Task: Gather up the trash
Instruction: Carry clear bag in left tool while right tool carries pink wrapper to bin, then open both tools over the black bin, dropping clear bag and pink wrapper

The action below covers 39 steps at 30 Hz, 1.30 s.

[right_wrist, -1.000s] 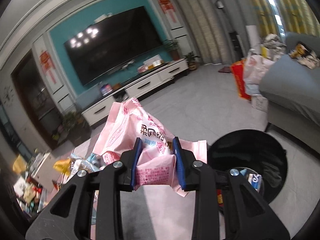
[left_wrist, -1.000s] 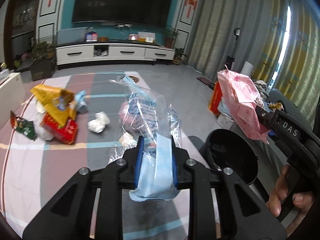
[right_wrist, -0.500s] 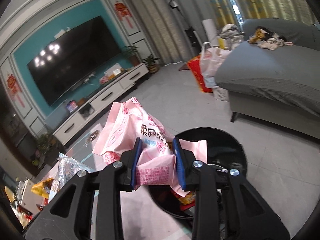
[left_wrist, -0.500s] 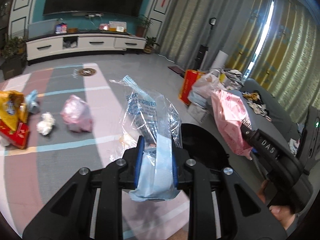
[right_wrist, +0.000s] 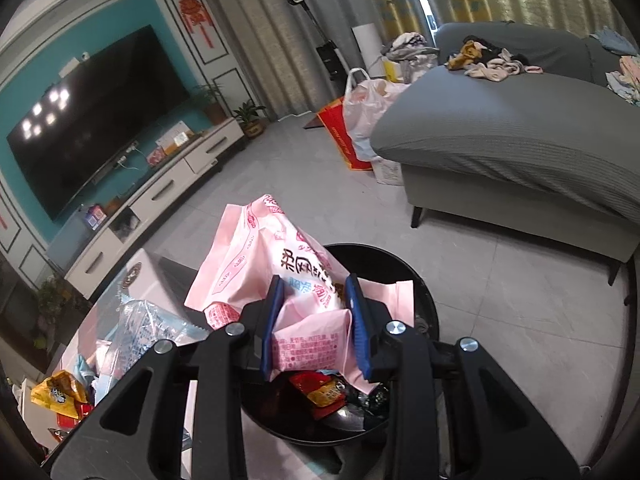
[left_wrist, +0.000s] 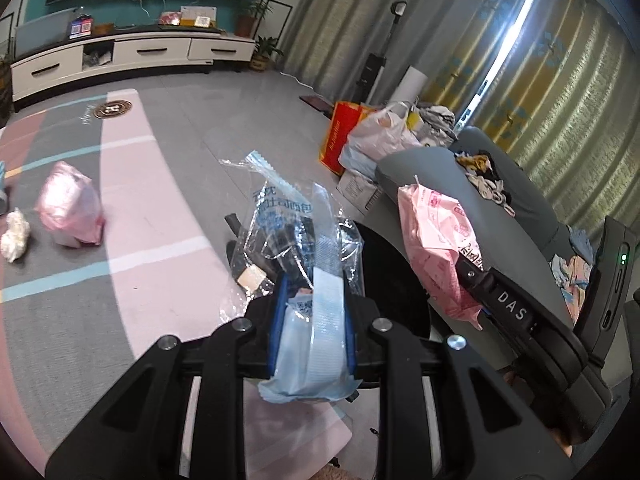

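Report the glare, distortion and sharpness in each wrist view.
Left wrist view: daylight through the curtain gap blows out white; fisheye bends the TV cabinet; the clear blue wrapper is sharp. Right wrist view: ceiling lights reflect as white spots on the TV; walls curve; print on the pink bag is readable.

striped rug (left_wrist: 152,216) under pink bag (left_wrist: 70,212), white wad (left_wrist: 15,234); black bin (right_wrist: 420,296) on floor
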Tool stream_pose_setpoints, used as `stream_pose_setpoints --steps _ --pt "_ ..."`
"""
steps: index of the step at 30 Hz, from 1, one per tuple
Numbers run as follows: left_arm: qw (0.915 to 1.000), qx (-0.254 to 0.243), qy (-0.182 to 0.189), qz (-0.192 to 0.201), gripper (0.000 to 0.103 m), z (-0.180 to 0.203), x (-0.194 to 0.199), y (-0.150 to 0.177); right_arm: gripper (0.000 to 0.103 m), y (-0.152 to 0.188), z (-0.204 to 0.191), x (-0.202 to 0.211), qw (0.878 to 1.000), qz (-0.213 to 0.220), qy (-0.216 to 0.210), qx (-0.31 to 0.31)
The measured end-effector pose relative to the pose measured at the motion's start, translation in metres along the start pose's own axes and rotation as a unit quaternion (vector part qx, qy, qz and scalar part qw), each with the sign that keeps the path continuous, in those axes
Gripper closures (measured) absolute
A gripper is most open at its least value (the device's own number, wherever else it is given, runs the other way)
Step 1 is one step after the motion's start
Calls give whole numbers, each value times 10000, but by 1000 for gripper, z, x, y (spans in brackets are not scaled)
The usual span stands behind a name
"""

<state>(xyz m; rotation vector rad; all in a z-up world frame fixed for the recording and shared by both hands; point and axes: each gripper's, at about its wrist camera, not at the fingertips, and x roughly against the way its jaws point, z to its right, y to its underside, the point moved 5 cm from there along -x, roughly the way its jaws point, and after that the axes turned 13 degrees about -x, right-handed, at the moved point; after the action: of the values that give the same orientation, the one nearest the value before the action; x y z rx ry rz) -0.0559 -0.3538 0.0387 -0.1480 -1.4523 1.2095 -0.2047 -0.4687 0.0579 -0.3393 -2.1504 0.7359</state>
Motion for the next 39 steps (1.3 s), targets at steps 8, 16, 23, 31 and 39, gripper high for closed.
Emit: stream_pose_setpoints --steps 8,16,23,31,39 --pt "9989 124 251 -373 78 5 -37 5 71 0 15 -11 9996 -96 242 -121" --pt "9977 20 335 -593 78 14 -60 6 71 3 25 -26 9982 -329 453 -204" --pt "9955 -9 428 -850 78 18 -83 11 71 8 32 -41 9963 -560 618 -225" --pt "9929 10 455 -1099 78 22 -108 16 71 13 32 -53 9945 -778 667 -219" --pt "9917 19 456 -1203 78 26 -123 19 71 19 33 -63 9925 -933 761 -198"
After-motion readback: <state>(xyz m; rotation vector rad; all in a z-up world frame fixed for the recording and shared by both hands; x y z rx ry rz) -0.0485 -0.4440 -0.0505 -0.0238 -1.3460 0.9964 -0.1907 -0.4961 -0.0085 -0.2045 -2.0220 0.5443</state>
